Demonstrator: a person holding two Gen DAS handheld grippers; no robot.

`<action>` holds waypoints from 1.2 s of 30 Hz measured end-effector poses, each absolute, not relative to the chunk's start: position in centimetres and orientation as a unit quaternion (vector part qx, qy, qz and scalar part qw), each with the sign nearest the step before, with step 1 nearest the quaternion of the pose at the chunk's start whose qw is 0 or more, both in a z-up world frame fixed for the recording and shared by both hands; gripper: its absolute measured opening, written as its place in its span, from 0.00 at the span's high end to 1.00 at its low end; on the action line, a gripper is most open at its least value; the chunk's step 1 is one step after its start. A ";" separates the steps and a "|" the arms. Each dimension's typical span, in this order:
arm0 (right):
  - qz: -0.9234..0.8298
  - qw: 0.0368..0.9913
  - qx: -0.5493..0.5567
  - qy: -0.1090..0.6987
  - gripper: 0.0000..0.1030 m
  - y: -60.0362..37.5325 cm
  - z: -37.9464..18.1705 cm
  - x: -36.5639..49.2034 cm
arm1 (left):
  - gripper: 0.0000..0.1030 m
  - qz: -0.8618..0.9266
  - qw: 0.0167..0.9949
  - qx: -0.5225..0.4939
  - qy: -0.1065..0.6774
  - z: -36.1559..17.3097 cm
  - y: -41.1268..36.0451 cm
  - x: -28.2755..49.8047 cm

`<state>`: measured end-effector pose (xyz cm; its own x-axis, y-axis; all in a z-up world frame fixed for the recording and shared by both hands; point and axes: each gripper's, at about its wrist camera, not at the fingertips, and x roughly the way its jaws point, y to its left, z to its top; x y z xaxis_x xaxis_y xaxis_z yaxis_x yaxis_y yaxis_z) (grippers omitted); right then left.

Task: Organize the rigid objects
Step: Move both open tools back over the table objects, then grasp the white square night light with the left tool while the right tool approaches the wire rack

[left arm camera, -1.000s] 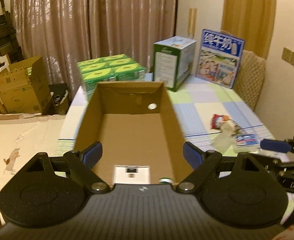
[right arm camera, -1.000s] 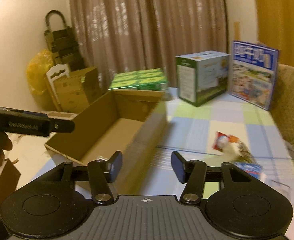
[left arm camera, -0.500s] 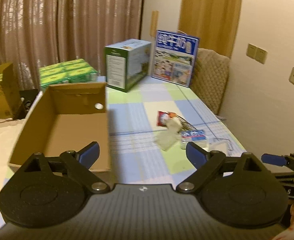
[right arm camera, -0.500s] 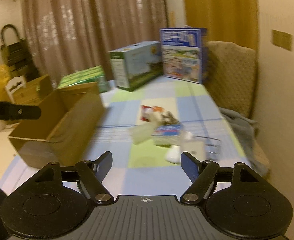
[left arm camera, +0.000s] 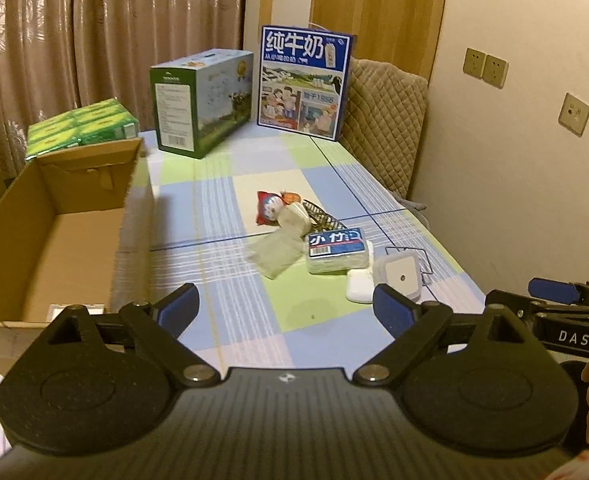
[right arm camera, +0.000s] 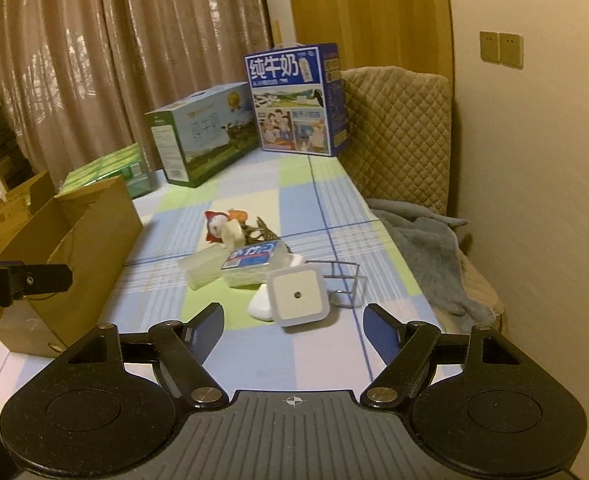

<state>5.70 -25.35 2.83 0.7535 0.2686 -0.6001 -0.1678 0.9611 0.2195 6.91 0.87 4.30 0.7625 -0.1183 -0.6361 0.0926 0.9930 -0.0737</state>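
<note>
the left gripper and right gripper both gape wide, holding nothing. the blue-labelled "小竹" pack lies mid-surface, before a "纯牛奶" milk carton box.

A table covered with a checked cloth in blue, green and white is seen. An open cardboard box stands at its left edge. Near the middle, a cluster is noted: a red packet, a clear plastic box, a blue-labelled pack, a white square device, a white rounded item and a wire rack, touching or overlapping. At the far end stand a green carton, a blue milk carton and green packs.
</note>
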 end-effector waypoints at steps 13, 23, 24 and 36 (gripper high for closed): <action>0.111 0.927 0.070 0.350 0.28 -27.9 1.5 10.6 | 0.11 -0.073 0.931 -0.022 0.357 0.9 -3.3 10.9; 0.187 0.911 0.001 0.368 0.28 -29.9 1.9 16.6 | 0.11 -0.087 0.926 -0.029 0.366 -1.8 -7.4 14.0; 0.193 0.909 -0.007 0.370 0.28 -30.0 1.6 17.2 | 0.11 -0.088 0.926 -0.030 0.367 -2.1 -7.8 14.3; 0.222 0.883 -0.066 0.409 0.42 -32.5 -5.6 21.7 | 0.13 -0.075 0.923 -0.026 0.376 -6.4 -12.8 17.3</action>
<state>21.68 -32.46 -5.61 0.5668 0.3381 -0.7513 -0.4459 0.8927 0.0653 17.35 -12.78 -6.40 0.7053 -0.1592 -0.6908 0.1195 0.9872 -0.1055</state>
